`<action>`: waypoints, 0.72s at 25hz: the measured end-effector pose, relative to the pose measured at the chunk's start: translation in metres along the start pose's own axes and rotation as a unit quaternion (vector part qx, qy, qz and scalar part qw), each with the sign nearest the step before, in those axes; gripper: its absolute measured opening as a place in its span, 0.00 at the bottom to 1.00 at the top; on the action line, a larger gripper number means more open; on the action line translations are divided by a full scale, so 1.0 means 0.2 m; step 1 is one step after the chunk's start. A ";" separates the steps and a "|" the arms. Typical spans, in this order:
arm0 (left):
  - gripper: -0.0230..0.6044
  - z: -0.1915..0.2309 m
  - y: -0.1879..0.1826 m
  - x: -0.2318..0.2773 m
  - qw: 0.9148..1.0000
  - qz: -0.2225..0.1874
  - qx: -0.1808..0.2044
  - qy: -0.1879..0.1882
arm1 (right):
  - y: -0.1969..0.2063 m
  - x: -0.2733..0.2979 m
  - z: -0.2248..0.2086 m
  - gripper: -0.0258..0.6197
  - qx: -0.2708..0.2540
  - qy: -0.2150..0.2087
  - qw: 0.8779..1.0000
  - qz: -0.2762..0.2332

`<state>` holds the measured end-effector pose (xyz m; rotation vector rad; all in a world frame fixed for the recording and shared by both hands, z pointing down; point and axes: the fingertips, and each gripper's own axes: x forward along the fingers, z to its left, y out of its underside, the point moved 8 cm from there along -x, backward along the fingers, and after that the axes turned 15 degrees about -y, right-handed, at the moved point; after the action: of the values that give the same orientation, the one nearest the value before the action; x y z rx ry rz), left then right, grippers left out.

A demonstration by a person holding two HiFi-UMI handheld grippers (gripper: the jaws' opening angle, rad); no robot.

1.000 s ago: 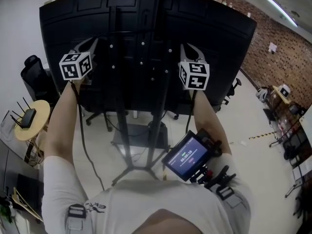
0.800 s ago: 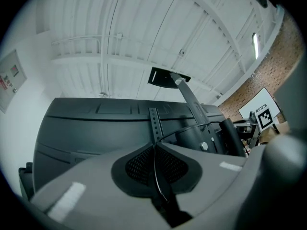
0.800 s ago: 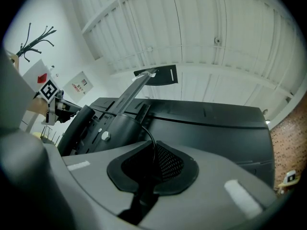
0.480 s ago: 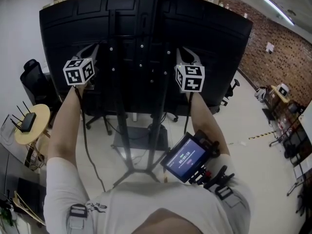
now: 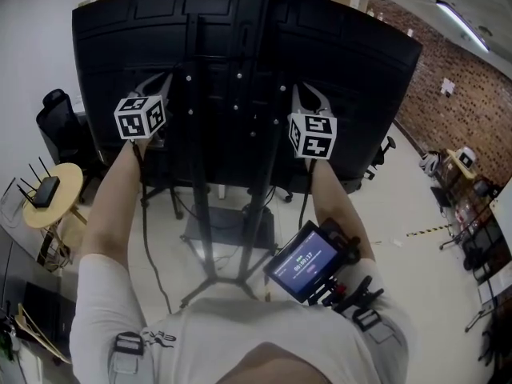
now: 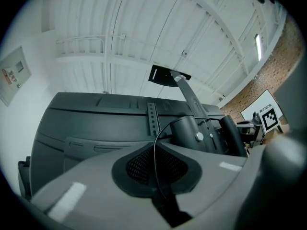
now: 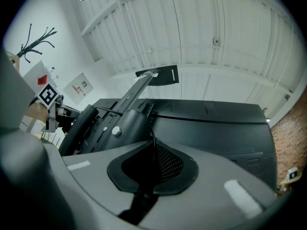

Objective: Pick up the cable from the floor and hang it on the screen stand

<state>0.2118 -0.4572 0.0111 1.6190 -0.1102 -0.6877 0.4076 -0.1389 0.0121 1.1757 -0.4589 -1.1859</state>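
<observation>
Head view, left to right.

- Round wooden side table (image 5: 70, 184), far left, bearing a black router (image 5: 44, 192).
- Black office chair (image 5: 58, 118), behind the table against the white wall.
- Left gripper (image 5: 156, 82), raised against the back of the screen (image 5: 120, 46). Jaws together, clamped on a thin black cable (image 6: 155, 150). The cable rises from the pinch and arcs right to the stand column (image 6: 192, 133).
- Screen stand (image 5: 202, 182), centre: two dark uprights on a splayed base over a pale floor (image 5: 400, 206).
- Right gripper (image 5: 310, 98), raised level with the left one, just right of the uprights. Jaws together, clamped on the same kind of thin cable (image 7: 153, 143), which climbs towards the column (image 7: 127, 126).
- Handheld device with a lit display (image 5: 308, 264), near, at the person's right forearm.
- Yellow-and-black floor tape (image 5: 420, 232), right.
- Brick wall (image 5: 456, 94), far right, with chairs and clutter at its foot.

Gripper views, overhead:

- White ribbed ceiling (image 6: 144, 28) with crossing beams.
- Tube light (image 6: 257, 44).
- Black plate (image 6: 163, 75) on a grey arm, above the screen's top edge.
- Wall panel (image 6: 12, 75), left of the left gripper view.
</observation>
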 end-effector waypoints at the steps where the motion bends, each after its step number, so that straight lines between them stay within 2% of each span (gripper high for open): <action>1: 0.07 0.00 0.00 0.00 1.000 0.001 0.000 -0.001 | 0.00 -0.01 0.01 0.09 0.000 0.000 1.000 -0.002; 8: 0.07 -0.01 0.06 -0.05 1.000 0.004 -0.012 -0.015 | 0.01 -0.04 0.03 0.11 -0.003 -0.003 1.000 -0.010; 18: 0.07 -0.01 0.17 -0.21 0.999 0.027 -0.005 -0.045 | 0.09 -0.14 0.07 0.13 -0.008 -0.013 1.000 -0.004</action>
<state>0.1899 -0.4426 0.0576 1.5694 -0.2144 -0.7183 0.3951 -0.1224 0.0415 1.1501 -0.4636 -1.2116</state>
